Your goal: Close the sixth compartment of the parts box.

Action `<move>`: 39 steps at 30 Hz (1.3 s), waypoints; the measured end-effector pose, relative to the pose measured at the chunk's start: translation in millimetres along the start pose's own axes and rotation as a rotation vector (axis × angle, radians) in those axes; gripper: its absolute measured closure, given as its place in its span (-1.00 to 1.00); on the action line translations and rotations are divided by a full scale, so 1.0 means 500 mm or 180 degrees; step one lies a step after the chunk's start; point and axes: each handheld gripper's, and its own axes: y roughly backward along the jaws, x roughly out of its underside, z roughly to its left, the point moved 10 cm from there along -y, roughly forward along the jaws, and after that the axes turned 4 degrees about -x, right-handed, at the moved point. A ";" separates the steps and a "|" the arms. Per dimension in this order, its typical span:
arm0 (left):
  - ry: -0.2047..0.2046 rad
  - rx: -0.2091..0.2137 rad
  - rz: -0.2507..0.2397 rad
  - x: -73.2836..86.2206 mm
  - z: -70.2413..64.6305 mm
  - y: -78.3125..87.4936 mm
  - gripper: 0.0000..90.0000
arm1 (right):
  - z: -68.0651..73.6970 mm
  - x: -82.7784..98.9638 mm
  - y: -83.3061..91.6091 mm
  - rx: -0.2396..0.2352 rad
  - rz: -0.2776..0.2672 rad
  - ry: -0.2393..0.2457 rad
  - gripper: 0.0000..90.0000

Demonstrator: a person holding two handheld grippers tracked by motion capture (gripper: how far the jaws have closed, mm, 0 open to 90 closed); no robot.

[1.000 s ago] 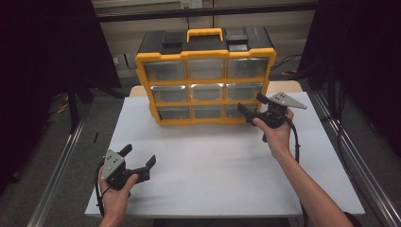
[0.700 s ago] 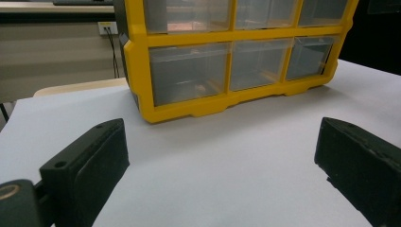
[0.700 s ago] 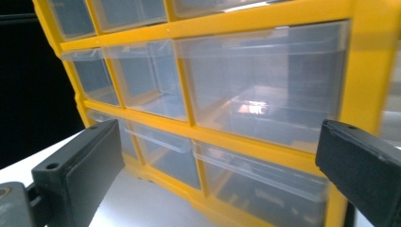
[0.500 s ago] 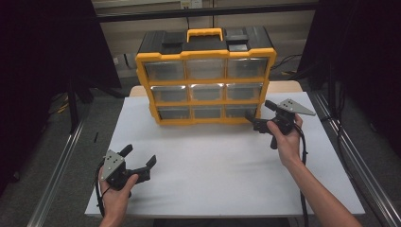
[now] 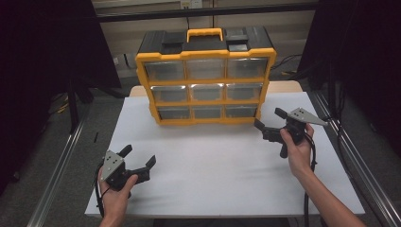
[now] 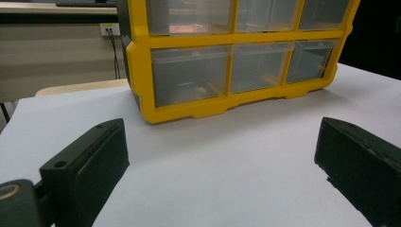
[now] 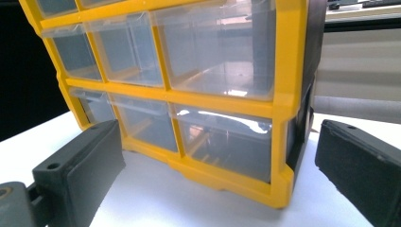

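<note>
A yellow and black drawer cabinet (image 5: 206, 84) with a yellow handle stands at the back middle of the white table (image 5: 213, 175). Its three rows of clear drawers are all pushed in. My right gripper (image 5: 268, 118) is open just off the cabinet's lower right corner and holds nothing. In the right gripper view, the wide-apart jaws of that gripper (image 7: 217, 161) frame the bottom right drawer (image 7: 222, 146) and the cabinet's corner. My left gripper (image 5: 139, 156) is open and empty near the table's front left. In the left gripper view, this gripper (image 6: 222, 161) points at the cabinet (image 6: 227, 66) from some way off.
Metal rails run along both sides of the table, the left rail (image 5: 61, 161) and the right rail (image 5: 354, 161). Dark curtains hang at either side. A cable (image 5: 309, 156) trails from the right gripper along the forearm.
My right gripper has drawn away from the cabinet's lower right drawers, moving right and a little toward the person. The left gripper has stayed in place.
</note>
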 end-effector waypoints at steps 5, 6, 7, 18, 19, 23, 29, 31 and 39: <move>0.0064 -0.0011 -0.0040 -0.003 0.001 0.001 -0.92 | 0.001 0.005 0.015 0.0032 0.0008 0.0064 -0.96; 0.0042 -0.0016 -0.0021 -0.002 0.002 0.002 -0.92 | 0.003 0.006 0.018 0.0014 0.0008 0.0051 -0.96; 0.0081 -0.0018 -0.0045 -0.003 0.001 0.001 -0.92 | 0.002 0.008 0.021 0.0015 0.0021 0.0061 -0.97; 0.0067 -0.0007 -0.0041 -0.003 0.001 0.002 -0.92 | -0.008 0.016 0.069 0.0127 0.0018 0.0068 -0.95; 0.0096 -0.0010 -0.0039 -0.002 0.000 0.002 -0.92 | -0.009 0.017 0.074 0.0131 0.0024 0.0063 -0.95; 0.0019 0.0002 -0.0024 -0.002 0.001 0.004 -0.92 | -0.015 0.022 0.088 0.0164 0.0040 0.0078 -0.95; 0.0023 0.0006 -0.0043 -0.003 0.001 0.005 -0.92 | -0.024 0.030 0.114 0.0239 0.0038 0.0085 -0.95; -0.0002 0.0006 -0.0031 -0.002 0.002 0.007 -0.92 | -0.026 0.035 0.129 0.0261 0.0035 0.0071 -0.95; 0.0027 -0.0030 -0.0040 -0.002 0.006 0.006 -0.92 | -0.044 0.038 0.175 0.0348 0.0043 0.0077 -0.94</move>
